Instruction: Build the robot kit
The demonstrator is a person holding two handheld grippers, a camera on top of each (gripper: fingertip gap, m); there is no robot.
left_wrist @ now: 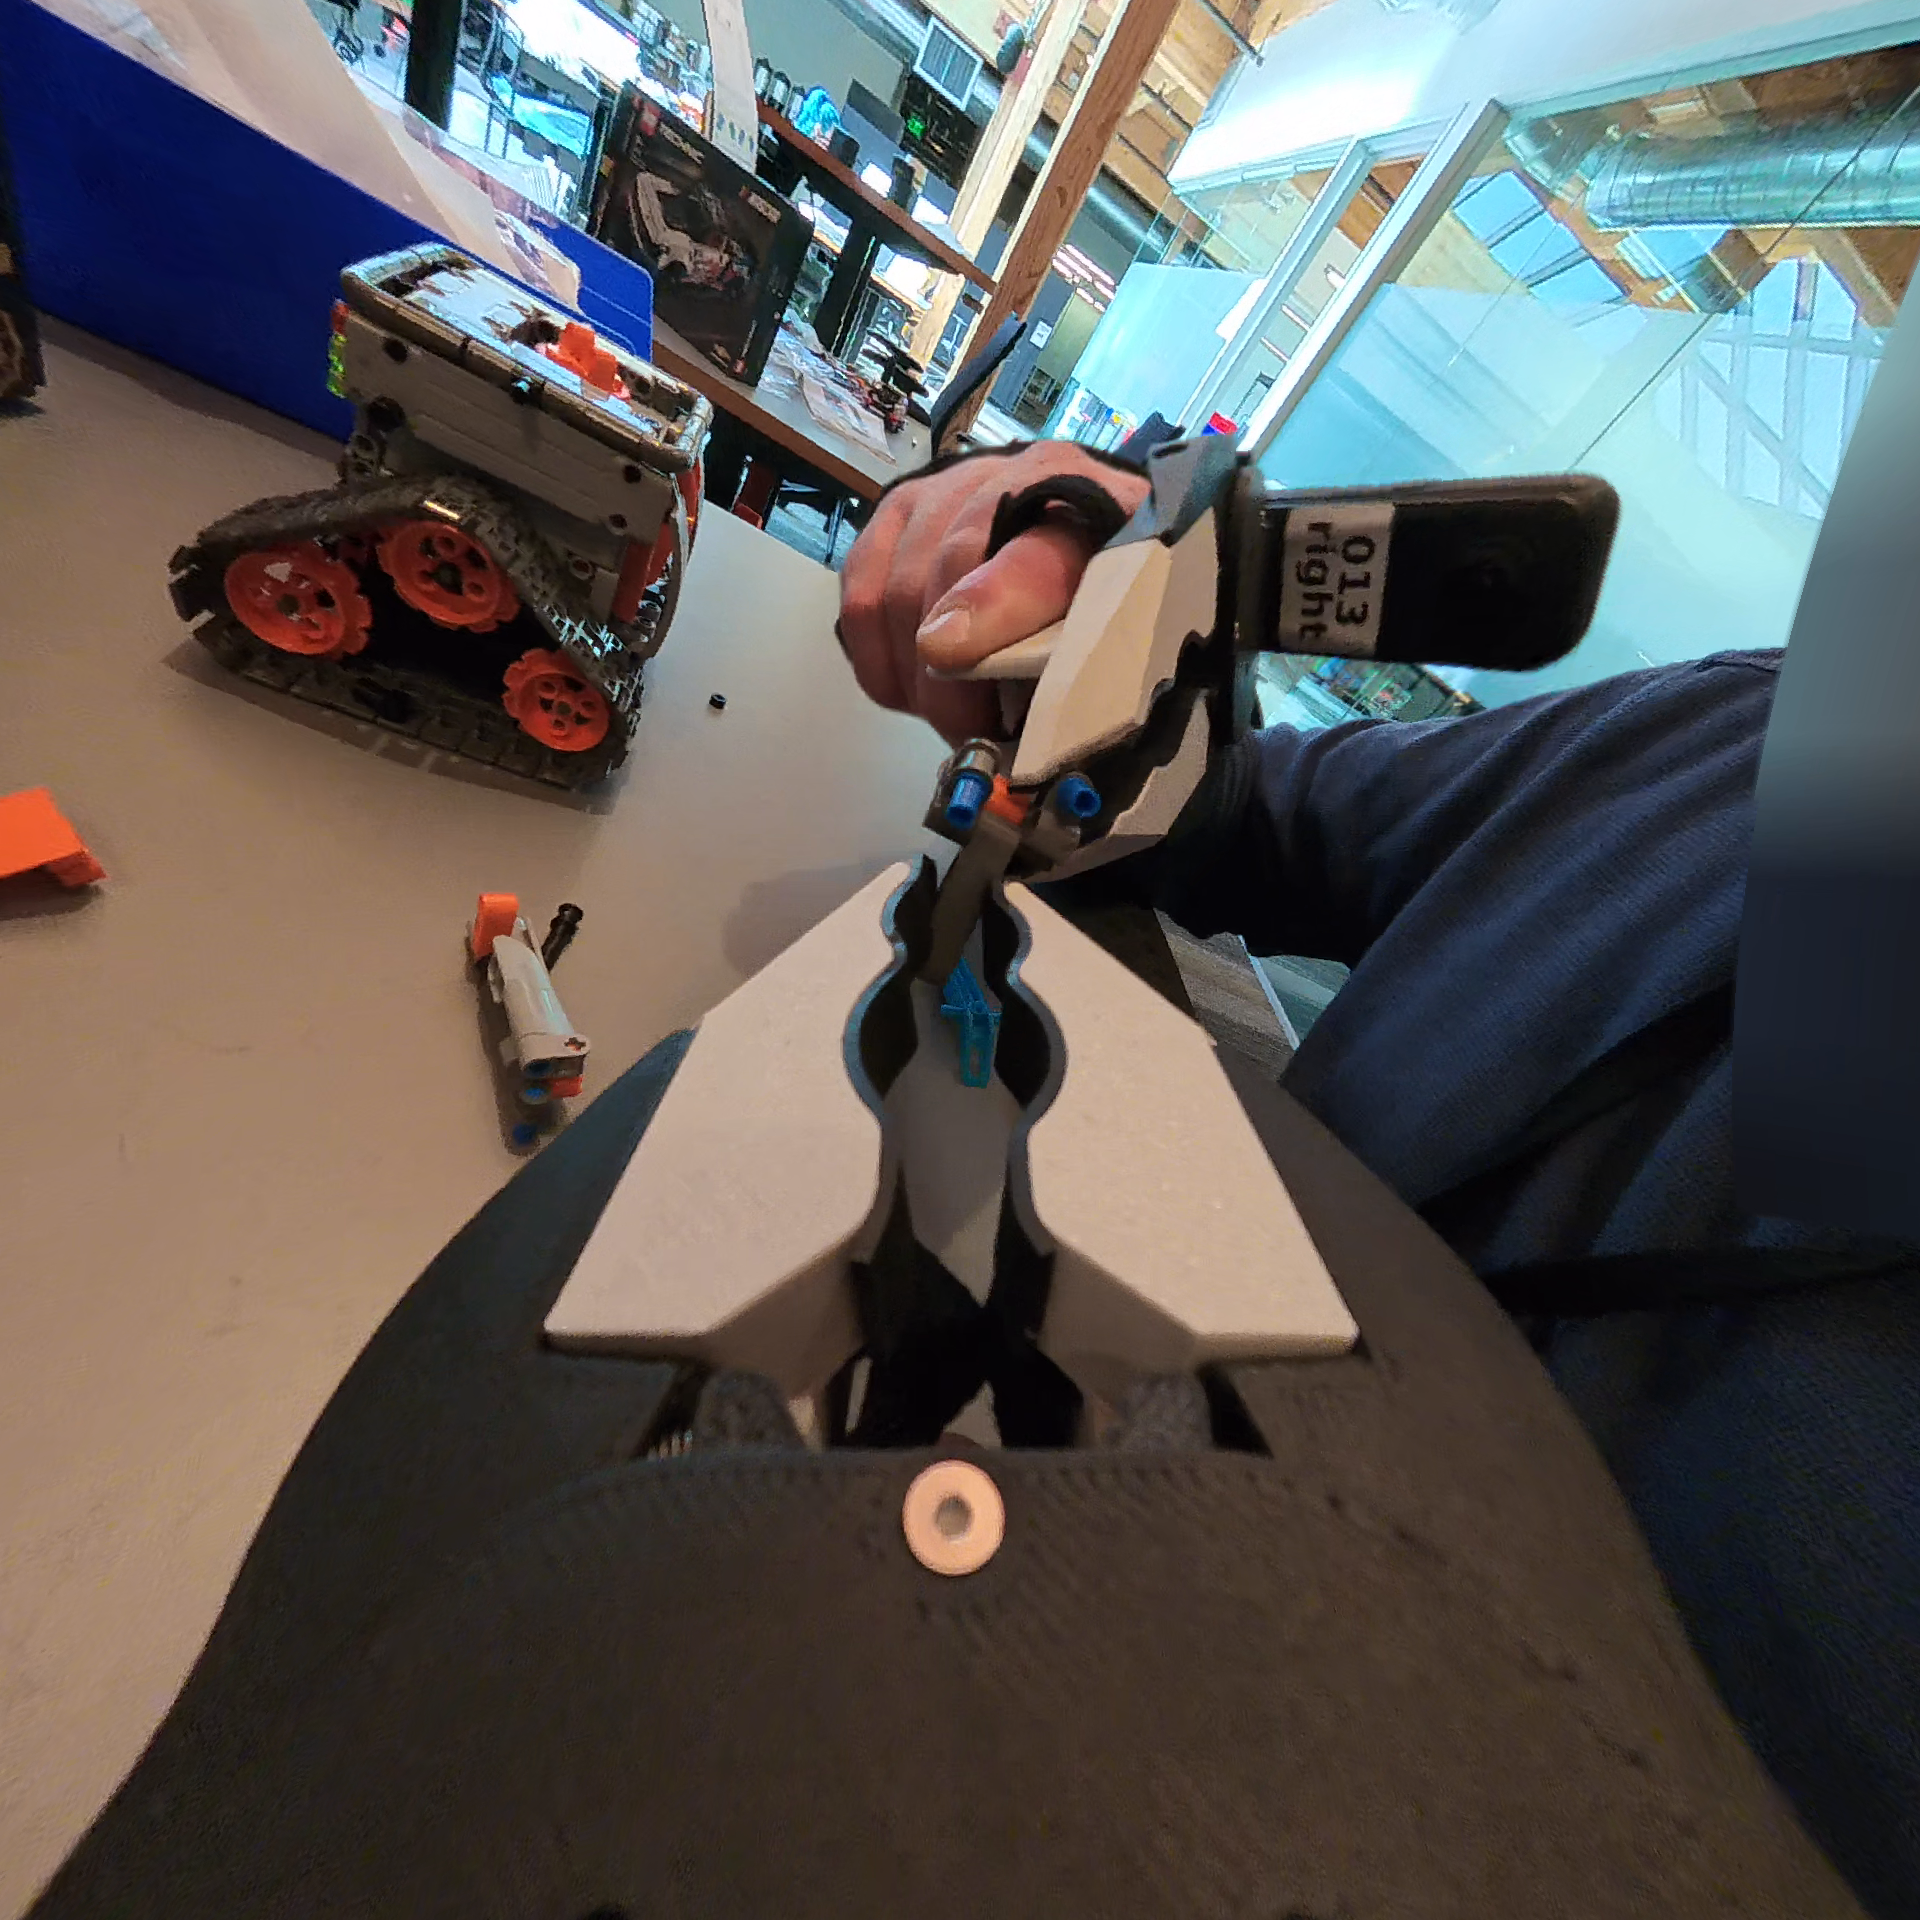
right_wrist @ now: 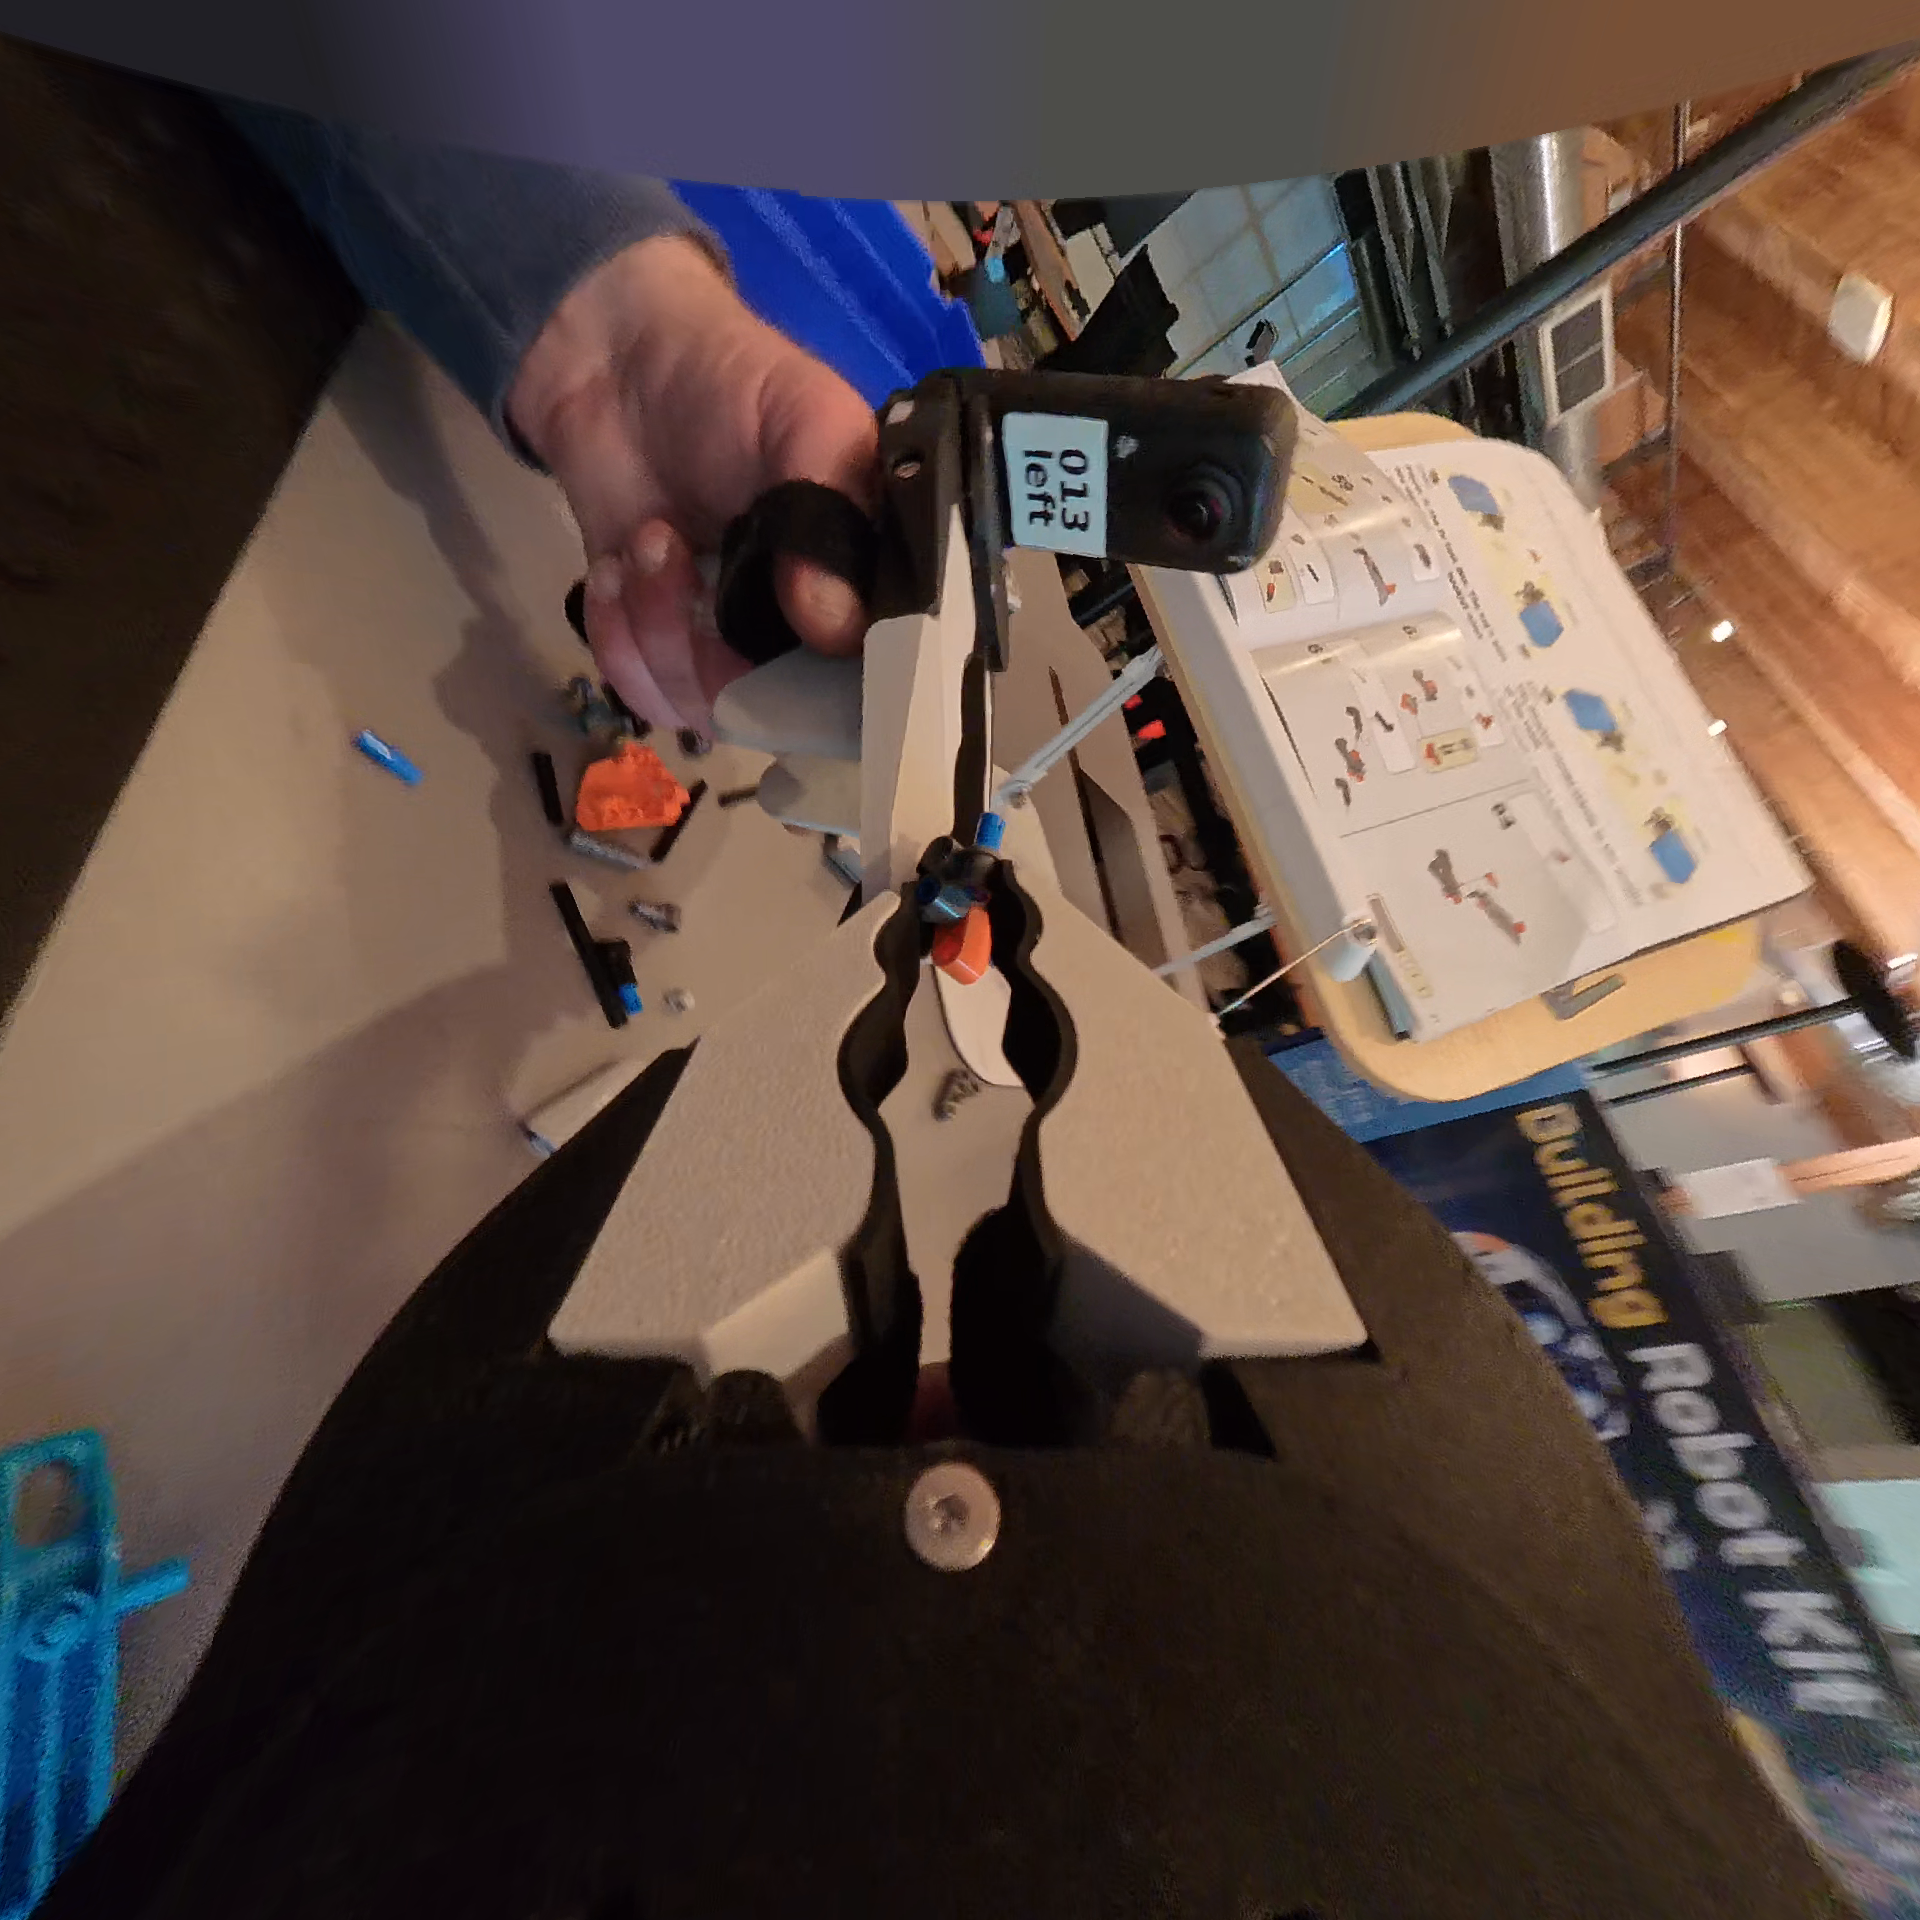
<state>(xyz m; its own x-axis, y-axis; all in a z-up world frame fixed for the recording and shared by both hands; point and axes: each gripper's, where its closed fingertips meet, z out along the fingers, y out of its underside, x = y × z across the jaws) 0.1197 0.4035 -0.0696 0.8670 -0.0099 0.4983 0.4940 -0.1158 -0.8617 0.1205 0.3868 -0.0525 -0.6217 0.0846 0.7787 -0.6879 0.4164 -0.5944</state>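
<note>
Two grippers met over the grey table (left_wrist: 260,1195), both clamped on one small grey brick piece with blue pins (left_wrist: 982,821): the left gripper (left_wrist: 961,894) pinched its lower dark stem, the right gripper (right_wrist: 956,904) its orange-tipped end. Beside them lay a white-and-orange brick part (left_wrist: 525,1003). Farther back stood a tracked toy vehicle (left_wrist: 457,530).

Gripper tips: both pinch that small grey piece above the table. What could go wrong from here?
1. The grey piece is held only at the fingertips of the left gripper and right gripper; a twist could pop it free.
2. Its blue pins may snag the fingers.
3. If dropped, it would land among loose parts on the table.
</note>
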